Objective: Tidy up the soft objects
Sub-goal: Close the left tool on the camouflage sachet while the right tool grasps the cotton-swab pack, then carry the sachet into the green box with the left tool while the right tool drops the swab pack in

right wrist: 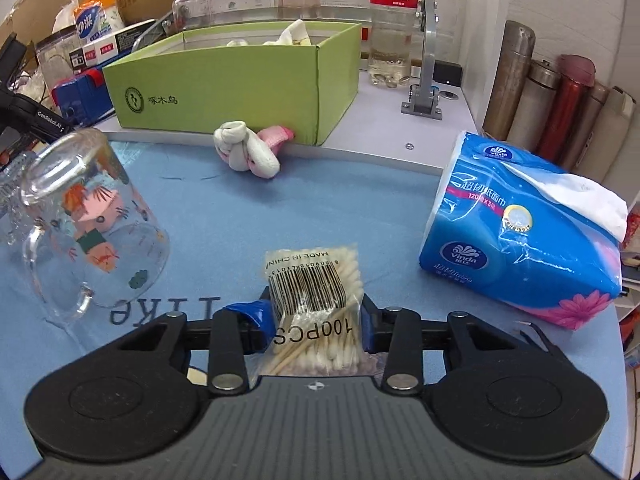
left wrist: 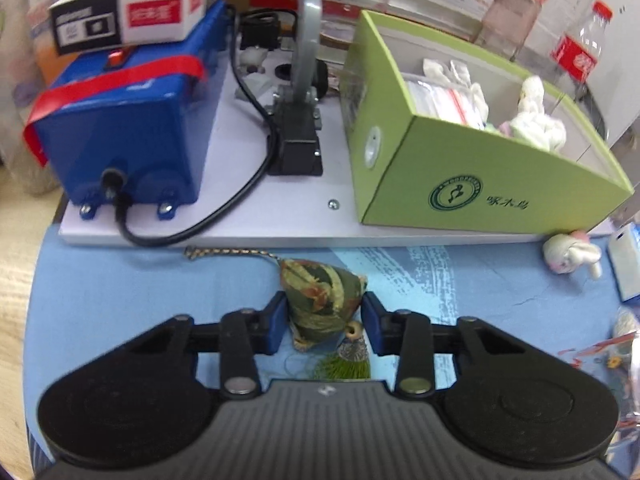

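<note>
The left gripper (left wrist: 325, 326) pinches a green patterned sachet (left wrist: 322, 300) between its blue pads, above a blue mat (left wrist: 120, 300); a green tassel (left wrist: 344, 366) hangs under the sachet. The right gripper (right wrist: 318, 322) clamps a clear bag of cotton swabs (right wrist: 316, 300) over the same mat. Behind, a green box (left wrist: 460, 176) on a white board holds white soft items. A rolled sock (right wrist: 248, 152) lies on the mat just beside the box. A glass mug (right wrist: 84, 216) lies tipped at left; a tissue pack (right wrist: 520, 236) sits at right.
</note>
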